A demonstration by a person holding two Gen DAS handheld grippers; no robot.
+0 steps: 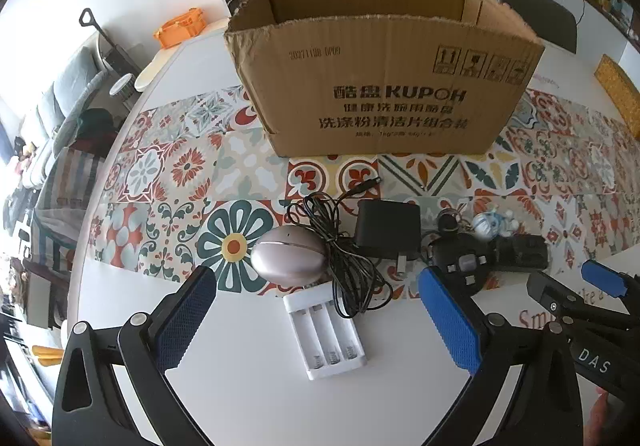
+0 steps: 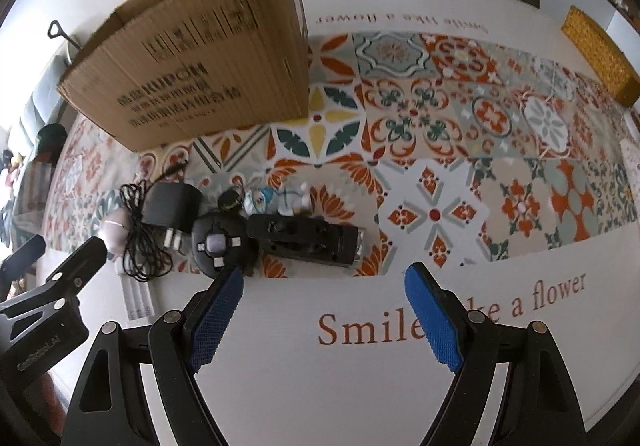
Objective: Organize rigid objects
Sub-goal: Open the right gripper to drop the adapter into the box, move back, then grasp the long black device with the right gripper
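Note:
An open cardboard box (image 1: 384,86) stands at the back of the table; it also shows in the right wrist view (image 2: 192,78). In front lie a pink oval case (image 1: 288,256), a white battery charger (image 1: 326,334), a black power adapter (image 1: 388,230) with tangled cord, a round black plug (image 1: 460,262), a black rectangular device (image 2: 308,240) and a small blue-white figurine (image 2: 276,200). My left gripper (image 1: 316,314) is open, above the charger and case. My right gripper (image 2: 324,310) is open and empty, just short of the black device.
The table (image 2: 360,386) has a patterned tile runner and the print "Smile like a flower". A yellow woven box (image 2: 600,54) sits at the far right. An orange object (image 1: 180,26) and chairs stand beyond the table. A sofa is at the left.

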